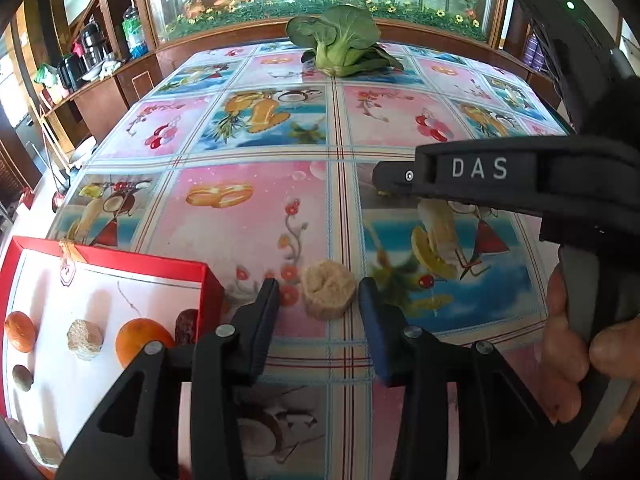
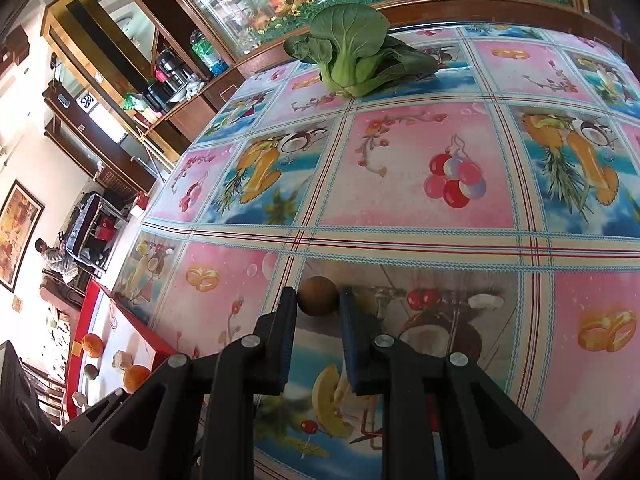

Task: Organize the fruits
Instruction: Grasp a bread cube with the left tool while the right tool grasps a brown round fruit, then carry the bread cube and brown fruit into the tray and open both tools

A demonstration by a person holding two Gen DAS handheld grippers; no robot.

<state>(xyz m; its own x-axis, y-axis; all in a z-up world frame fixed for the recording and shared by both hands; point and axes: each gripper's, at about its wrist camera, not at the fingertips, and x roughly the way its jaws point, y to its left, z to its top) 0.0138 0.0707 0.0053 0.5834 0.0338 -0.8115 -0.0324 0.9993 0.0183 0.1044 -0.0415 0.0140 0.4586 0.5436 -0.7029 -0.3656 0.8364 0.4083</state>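
Observation:
A tan, fibrous round chunk rests on the patterned tablecloth between the fingers of my left gripper. A small gap shows on each side, so the gripper is open around it. My right gripper is shut on a small brown round fruit just above the cloth. In the left wrist view the right gripper reaches in from the right, with a hand on its handle. A red box with a white floor lies at the left and holds two oranges, a tan chunk and a small brown fruit.
A green bok choy lies at the far edge of the table, before a wooden glass-fronted cabinet. The red box appears at the lower left in the right wrist view. A person sits far off at the left.

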